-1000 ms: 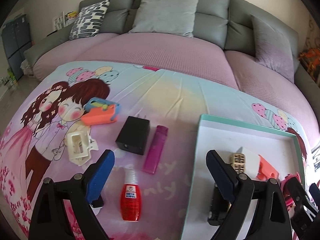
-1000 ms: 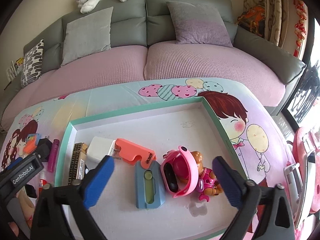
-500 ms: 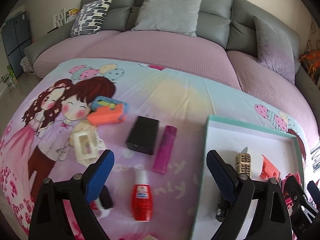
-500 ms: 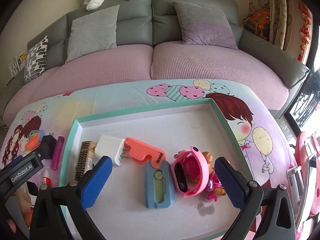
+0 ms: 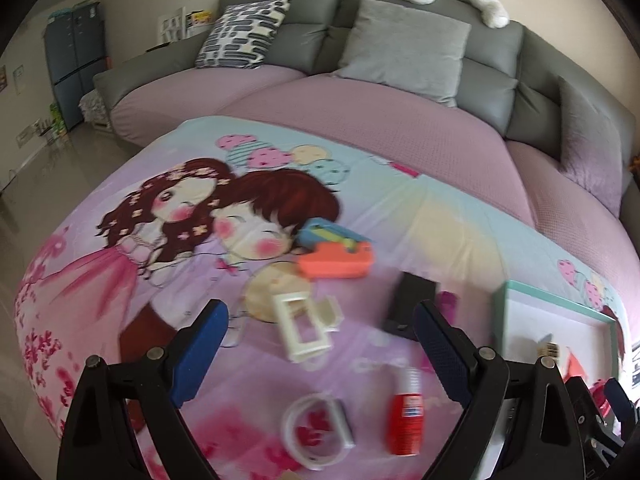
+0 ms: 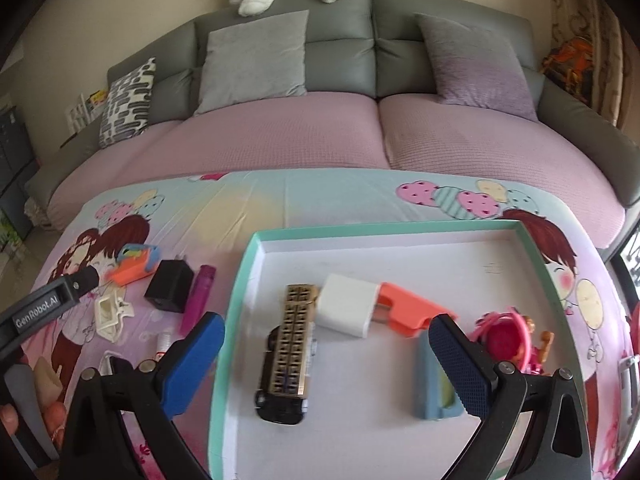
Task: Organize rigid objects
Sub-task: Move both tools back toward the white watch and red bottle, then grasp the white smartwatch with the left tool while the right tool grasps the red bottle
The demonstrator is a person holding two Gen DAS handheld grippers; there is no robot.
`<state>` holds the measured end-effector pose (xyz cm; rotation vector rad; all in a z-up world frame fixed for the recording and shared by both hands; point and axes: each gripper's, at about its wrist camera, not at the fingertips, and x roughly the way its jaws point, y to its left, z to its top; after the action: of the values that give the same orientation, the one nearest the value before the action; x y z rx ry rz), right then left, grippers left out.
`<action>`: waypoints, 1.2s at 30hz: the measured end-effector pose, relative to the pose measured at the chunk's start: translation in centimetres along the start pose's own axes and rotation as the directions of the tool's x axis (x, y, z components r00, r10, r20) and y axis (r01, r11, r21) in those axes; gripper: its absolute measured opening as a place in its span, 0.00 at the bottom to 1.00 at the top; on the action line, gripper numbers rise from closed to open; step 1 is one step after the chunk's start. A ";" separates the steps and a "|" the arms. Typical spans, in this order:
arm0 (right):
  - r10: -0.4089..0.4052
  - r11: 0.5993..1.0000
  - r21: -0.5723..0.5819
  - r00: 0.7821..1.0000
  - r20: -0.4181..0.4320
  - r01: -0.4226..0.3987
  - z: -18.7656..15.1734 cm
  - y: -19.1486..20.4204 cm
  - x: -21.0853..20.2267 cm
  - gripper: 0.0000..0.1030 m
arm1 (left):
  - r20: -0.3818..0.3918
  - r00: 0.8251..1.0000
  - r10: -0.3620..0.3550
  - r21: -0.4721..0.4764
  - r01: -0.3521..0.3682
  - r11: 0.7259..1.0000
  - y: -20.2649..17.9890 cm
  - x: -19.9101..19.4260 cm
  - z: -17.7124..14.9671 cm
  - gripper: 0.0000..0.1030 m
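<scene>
Judging by the layout, sorting stands about half done: the tray (image 6: 240, 320) near the table's right edge holds several items, while the cream frame (image 5: 304, 330), black adapter (image 5: 408, 306) and red bottle (image 5: 406, 416) remain on the cloth between the spread, empty left gripper (image 5: 320, 364) fingers, right gripper (image 6: 328, 364) likewise spread.

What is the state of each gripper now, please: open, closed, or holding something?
Left gripper: open, holding nothing, above the cream frame piece.
Right gripper: open, holding nothing, above the tray.
</scene>
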<state>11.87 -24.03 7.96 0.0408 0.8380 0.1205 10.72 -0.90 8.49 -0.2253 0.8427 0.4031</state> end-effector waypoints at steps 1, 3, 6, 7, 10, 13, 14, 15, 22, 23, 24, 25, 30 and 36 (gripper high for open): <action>0.005 1.000 -0.010 1.000 -0.001 -0.005 -0.1 0.7 0.2 1.00 | -0.005 1.000 0.009 -0.006 -0.009 1.000 0.6 0.2 0.0 0.91; 0.019 1.000 -0.021 1.000 -0.002 -0.019 -0.3 1.6 0.4 1.00 | -0.017 1.000 0.022 -0.021 -0.022 1.000 1.7 0.5 0.1 0.91; 0.054 0.998 -0.032 0.998 -0.009 -0.054 -0.5 2.9 0.6 1.00 | -0.042 0.999 0.012 -0.050 -0.014 0.999 3.4 1.0 0.0 0.91; 0.071 0.997 -0.036 0.997 -0.018 -0.071 -0.7 3.4 0.8 1.00 | -0.047 0.999 0.004 -0.056 -0.007 0.998 3.8 1.1 -0.1 0.91; 0.095 0.993 -0.072 0.995 -0.041 -0.098 -1.1 4.9 1.3 1.00 | -0.065 0.998 -0.016 -0.076 0.011 0.997 5.0 1.3 -0.3 0.91; 0.120 0.984 -0.127 0.991 -0.067 -0.127 -1.6 6.6 1.7 1.00 | -0.093 0.996 -0.015 -0.070 0.008 0.998 5.8 1.8 -0.6 0.91; 0.122 0.981 -0.142 0.990 -0.073 -0.132 -1.8 7.1 1.8 1.00 | -0.108 0.994 -0.008 -0.057 0.002 0.998 5.9 2.1 -0.7 0.91; 0.126 0.979 -0.153 0.989 -0.079 -0.137 -1.9 7.6 1.9 1.00 | -0.123 0.992 -0.003 -0.041 -0.002 0.999 6.0 2.3 -0.9 0.91; 0.197 0.957 -0.186 0.970 -0.144 -0.222 -3.2 10.6 2.9 0.90 | -0.189 0.981 -0.039 0.064 0.052 0.997 5.2 3.3 -2.0 0.91; 0.201 0.956 -0.185 0.968 -0.153 -0.228 -3.4 10.8 3.1 0.85 | -0.194 0.980 -0.042 0.077 0.058 0.995 5.2 3.3 -2.1 0.91; 0.205 0.955 -0.182 0.965 -0.164 -0.234 -3.5 10.9 3.3 0.82 | -0.200 0.979 -0.046 0.092 0.065 0.994 5.1 3.3 -2.3 0.91; 0.208 0.954 -0.179 0.962 -0.176 -0.239 -3.7 11.1 3.5 0.76 | -0.205 0.978 -0.048 0.104 0.070 0.992 5.1 3.3 -2.4 0.91; 0.175 0.954 -0.204 0.961 -0.215 -0.219 -4.4 11.7 4.5 0.61 | -0.242 0.970 -0.032 0.146 0.069 0.987 5.5 3.9 -3.3 0.91; 0.154 0.956 -0.208 0.958 -0.243 -0.207 -4.9 11.9 5.3 0.54 | -0.251 0.965 -0.073 0.165 0.117 0.979 5.4 3.7 -3.9 0.91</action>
<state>10.61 -11.64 1.76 -0.1179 1.0415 0.4023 7.95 3.58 2.99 -0.1495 1.0998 0.2091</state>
